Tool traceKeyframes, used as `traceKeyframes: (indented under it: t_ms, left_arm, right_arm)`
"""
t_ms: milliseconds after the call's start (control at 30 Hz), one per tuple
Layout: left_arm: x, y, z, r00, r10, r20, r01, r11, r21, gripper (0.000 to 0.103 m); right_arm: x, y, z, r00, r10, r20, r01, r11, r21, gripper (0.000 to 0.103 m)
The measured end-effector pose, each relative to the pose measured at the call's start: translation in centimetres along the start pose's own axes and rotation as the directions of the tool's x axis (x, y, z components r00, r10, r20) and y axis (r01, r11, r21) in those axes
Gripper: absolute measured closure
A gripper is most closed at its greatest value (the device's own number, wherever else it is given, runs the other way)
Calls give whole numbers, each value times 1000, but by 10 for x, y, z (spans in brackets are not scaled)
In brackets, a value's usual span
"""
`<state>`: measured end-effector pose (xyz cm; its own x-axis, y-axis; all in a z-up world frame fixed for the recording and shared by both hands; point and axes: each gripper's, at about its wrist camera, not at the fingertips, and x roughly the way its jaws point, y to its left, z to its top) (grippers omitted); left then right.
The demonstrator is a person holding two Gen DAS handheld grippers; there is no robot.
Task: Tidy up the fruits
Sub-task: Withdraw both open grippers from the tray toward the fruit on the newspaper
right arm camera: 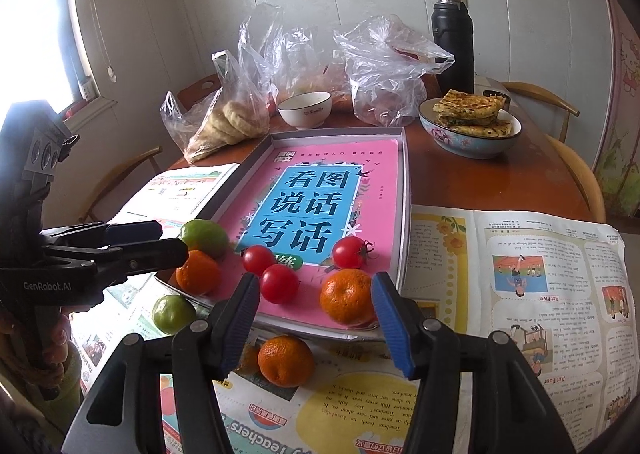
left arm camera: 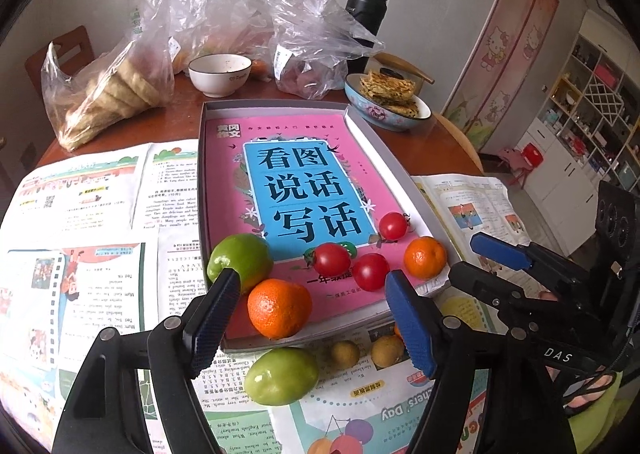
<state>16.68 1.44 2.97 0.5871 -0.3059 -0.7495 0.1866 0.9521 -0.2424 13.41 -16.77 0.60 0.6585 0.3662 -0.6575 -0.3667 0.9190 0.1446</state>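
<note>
Left gripper (left arm camera: 312, 318): jaws spread apart, nothing pressed between the blue pads; an orange (left arm camera: 279, 308) sits in the gap below them, untouched.
Right gripper (right arm camera: 316, 320): jaws apart, gripping nothing; a second orange (right arm camera: 347, 296) lies in the gap ahead of the pads.
Tray (left arm camera: 280, 105): shallow grey box lid on the tabletop (left arm camera: 168, 122), with a pink book (left arm camera: 288, 174) lying flat inside.
Fruit on the book: both oranges, a green fruit (left arm camera: 240, 260) at the near left corner, three cherry tomatoes (left arm camera: 371, 272) between them.
Fruit off the tray: another green fruit (left arm camera: 281, 376), two small yellowish round fruits (left arm camera: 345, 354) and a third orange (right arm camera: 285, 361), all on the newspaper (left arm camera: 80, 254) just in front of the tray.
Behind the tray: white bowl (left arm camera: 219, 74), plastic bags (left arm camera: 304, 42), a flowered bowl of flatbread (left arm camera: 386, 100), a black flask (left arm camera: 366, 8).
</note>
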Motion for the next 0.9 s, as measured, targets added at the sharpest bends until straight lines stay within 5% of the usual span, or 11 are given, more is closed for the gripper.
traceKeyframes:
  t_ms: [900]
  left_arm:
    - [-15,11,-29,1000,19,-17,-19,1000,-8,27]
  right_arm:
    - [3,13,-29,997,15,-77,-18,999,-31,45]
